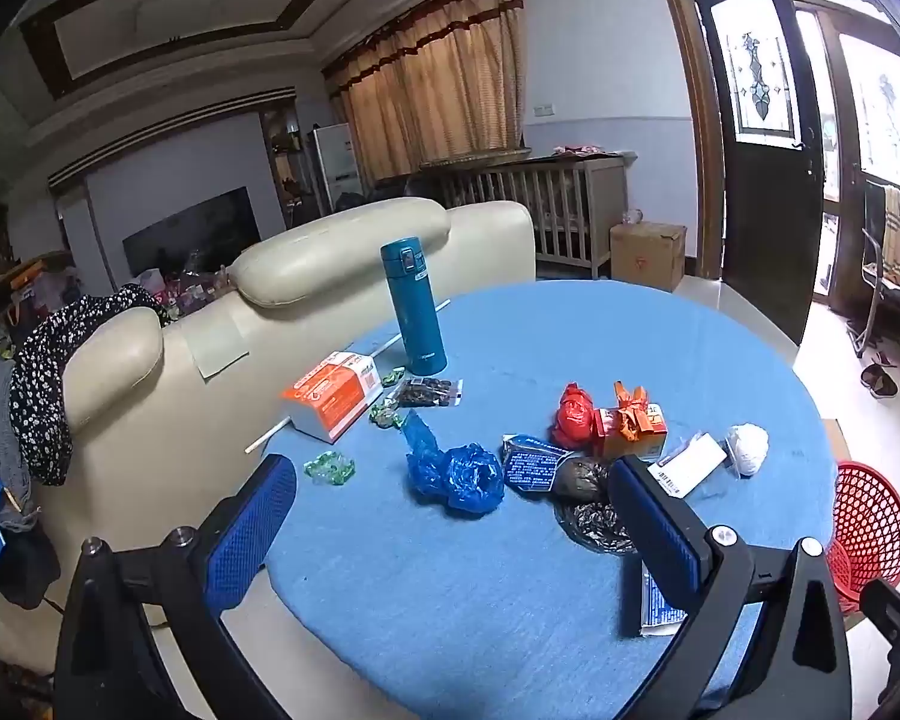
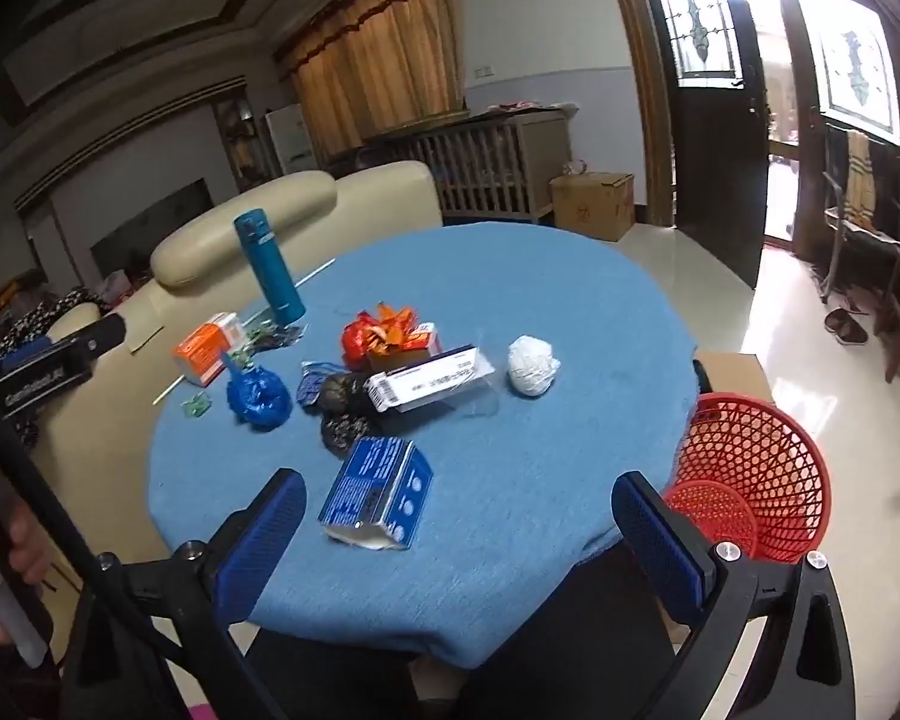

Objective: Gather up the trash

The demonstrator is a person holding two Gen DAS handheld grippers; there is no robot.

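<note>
Trash lies on a round blue table [image 1: 510,588] [image 2: 510,540]: a crumpled blue bag [image 1: 456,477] [image 2: 258,396], a red bag [image 1: 573,417], an orange wrapper [image 1: 630,414] [image 2: 390,330], a white paper ball [image 1: 747,447] [image 2: 532,365], a dark foil bag [image 1: 594,501] [image 2: 342,414], green wrappers [image 1: 329,468] and a blue-white packet [image 2: 378,495]. A red mesh basket [image 2: 750,468] [image 1: 867,528] stands by the table's right edge. My left gripper [image 1: 450,528] is open above the near table. My right gripper [image 2: 459,534] is open just behind the blue-white packet.
A teal flask [image 1: 414,306] [image 2: 269,267] and an orange-white box [image 1: 333,393] [image 2: 207,348] stand at the table's far left. A white labelled pack [image 2: 429,381] lies mid-table. A cream sofa [image 1: 306,264] is behind. A cardboard box [image 1: 648,255] sits on the floor.
</note>
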